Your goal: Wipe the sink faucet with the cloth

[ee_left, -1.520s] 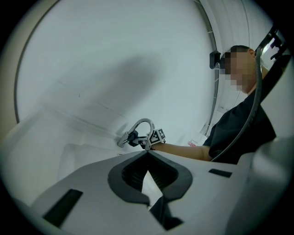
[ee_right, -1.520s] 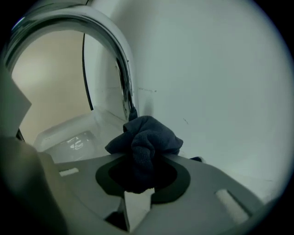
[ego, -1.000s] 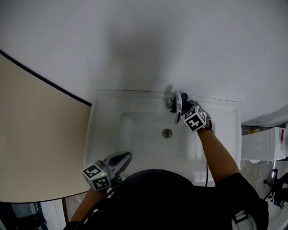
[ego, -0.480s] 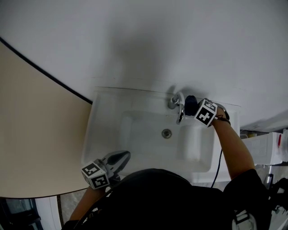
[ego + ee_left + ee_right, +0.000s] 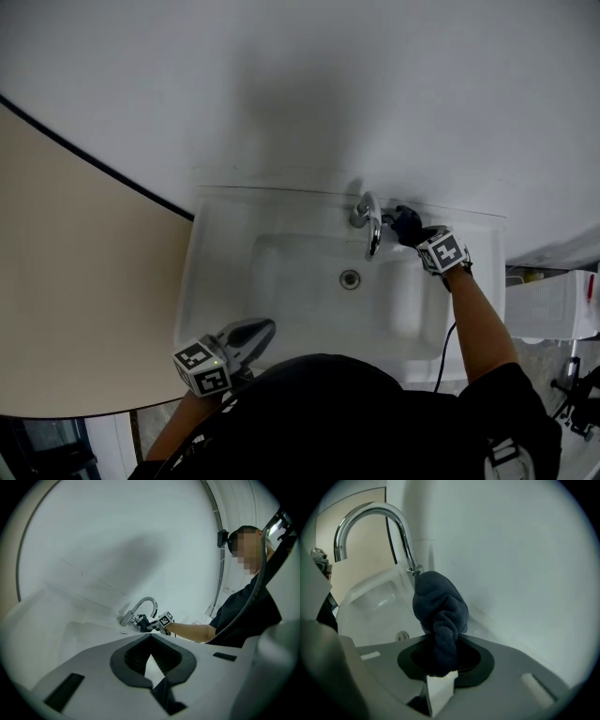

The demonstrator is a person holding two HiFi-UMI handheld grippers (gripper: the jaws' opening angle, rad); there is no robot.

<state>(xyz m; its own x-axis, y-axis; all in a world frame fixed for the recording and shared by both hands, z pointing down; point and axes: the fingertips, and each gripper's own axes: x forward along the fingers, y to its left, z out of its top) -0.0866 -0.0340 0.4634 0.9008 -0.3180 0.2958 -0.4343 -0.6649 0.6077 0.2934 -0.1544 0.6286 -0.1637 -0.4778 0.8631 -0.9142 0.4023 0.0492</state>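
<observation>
Two claws are mine. My right claw (image 5: 440, 670) is clamped on a dark blue cloth (image 5: 439, 609), whose bunched end sticks out past the jaws. The cloth sits at the foot of the curved chrome faucet (image 5: 372, 221), on its right side in the head view; I cannot tell whether they touch. My left claw (image 5: 262, 328) is closed on nothing, low over the near left edge of the white sink (image 5: 201, 272), well apart from the faucet.

The cloth (image 5: 440, 613) is dark navy blue, the faucet (image 5: 401, 527) shiny silver, the sink (image 5: 281, 281) white, the wall (image 5: 328, 84) pale grey-white, the panel (image 5: 75, 281) beige with a black edge, and the grey left hand-held gripper (image 5: 267, 325) has a cube (image 5: 202, 366) bearing black-and-white square markers.
</observation>
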